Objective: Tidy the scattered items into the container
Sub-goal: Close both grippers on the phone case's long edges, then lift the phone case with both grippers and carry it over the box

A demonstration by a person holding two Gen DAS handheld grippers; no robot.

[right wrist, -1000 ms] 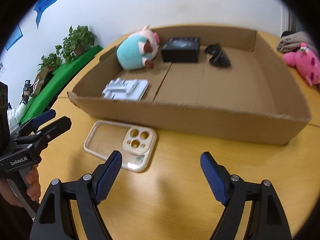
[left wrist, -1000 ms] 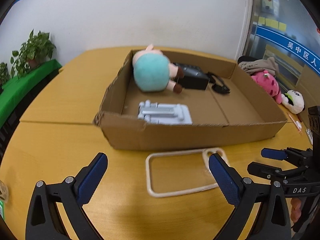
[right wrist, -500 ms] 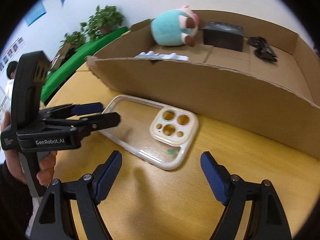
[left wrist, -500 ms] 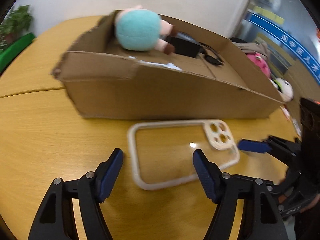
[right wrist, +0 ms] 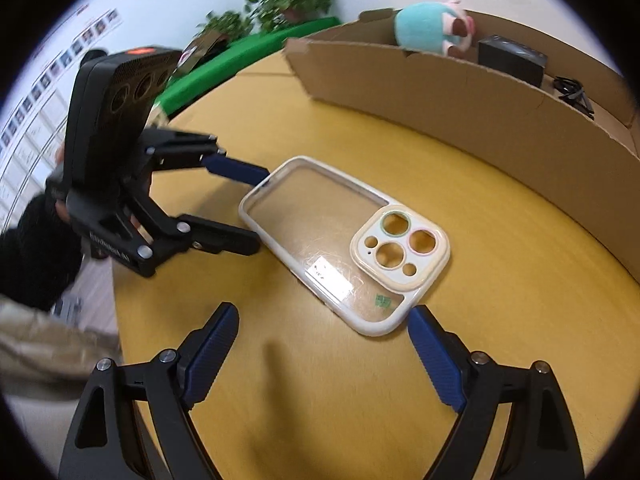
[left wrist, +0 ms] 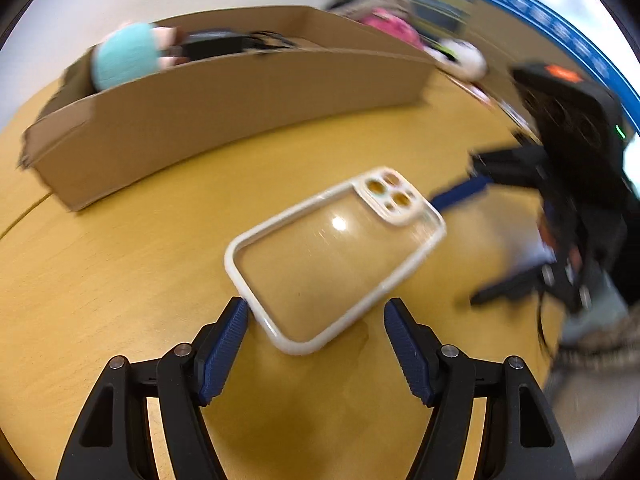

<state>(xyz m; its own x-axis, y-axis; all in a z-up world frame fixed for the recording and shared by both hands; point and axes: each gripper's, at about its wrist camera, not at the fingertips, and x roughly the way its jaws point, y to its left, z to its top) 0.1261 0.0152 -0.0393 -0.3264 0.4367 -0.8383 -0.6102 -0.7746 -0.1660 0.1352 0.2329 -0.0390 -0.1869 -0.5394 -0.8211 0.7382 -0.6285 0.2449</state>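
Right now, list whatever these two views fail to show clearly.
- Cardboard box floor: left wrist view, hidden by its near wall.
- Right gripper: left wrist view, motion-blurred.
- Black item in the box: right wrist view, partly behind the wall.
- Phone case sticker: too small to read.

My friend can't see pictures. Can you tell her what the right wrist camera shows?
A clear phone case lies flat on a yellow table, with a hand-held gripper at each end: the right hand-held gripper, jaws opening, and the left hand-held gripper. Behind stands a cardboard box holding a teal plush toy.
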